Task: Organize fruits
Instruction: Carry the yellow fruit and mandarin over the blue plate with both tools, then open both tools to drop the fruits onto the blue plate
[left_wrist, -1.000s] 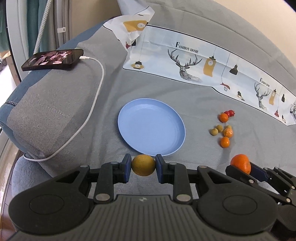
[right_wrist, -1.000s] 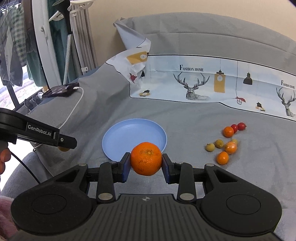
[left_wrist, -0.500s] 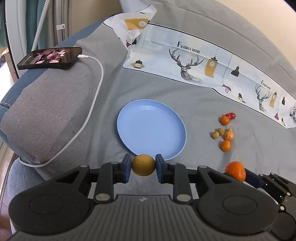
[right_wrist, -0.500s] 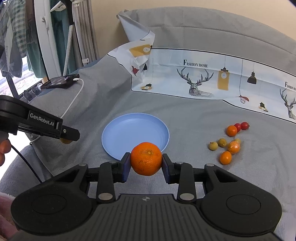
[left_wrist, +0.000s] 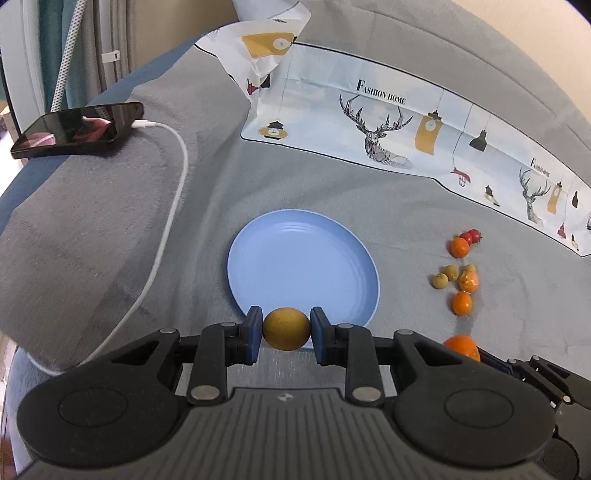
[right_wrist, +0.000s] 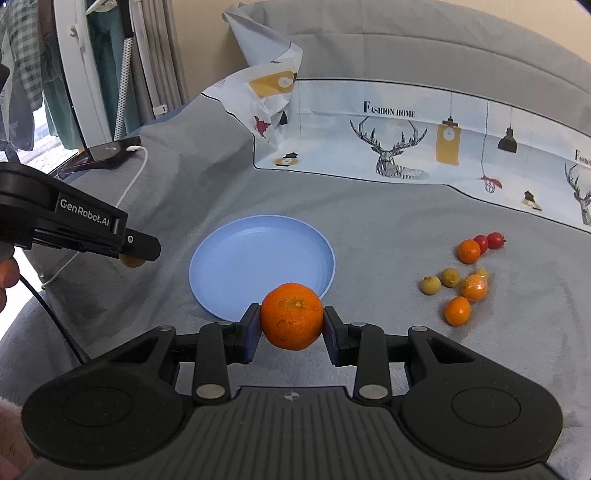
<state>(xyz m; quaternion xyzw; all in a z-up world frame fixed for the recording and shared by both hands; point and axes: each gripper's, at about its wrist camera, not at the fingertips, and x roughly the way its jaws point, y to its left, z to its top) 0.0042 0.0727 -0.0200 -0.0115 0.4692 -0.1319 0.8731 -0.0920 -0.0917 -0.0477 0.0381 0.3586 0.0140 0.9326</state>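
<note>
Now my left tongs (left_wrist: 286, 329) clench a yellow-brown fruit (left_wrist: 286, 328) over the blue plate's (left_wrist: 295, 258) near rim; my right tongs (right_wrist: 291, 322) grip a mandarin (right_wrist: 291, 321) there too, both poised for dropping in, I judge.

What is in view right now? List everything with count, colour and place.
plate: 1, light blue, bare, centre of grey cover.
loose small fruits: about 7; orange, yellow-green, red; clustered right of plate.
yellow-brown fruit: 1, gripped, at plate's near rim.
orange: 1, gripped, at plate's near rim.
phone: 1, black, on cushion far left.
cable: 1, white, plugged into phone.
printed cloth: 1, white with deer, behind.
left tool: shut on yellow-brown fruit.
right tool: shut on orange.
</note>
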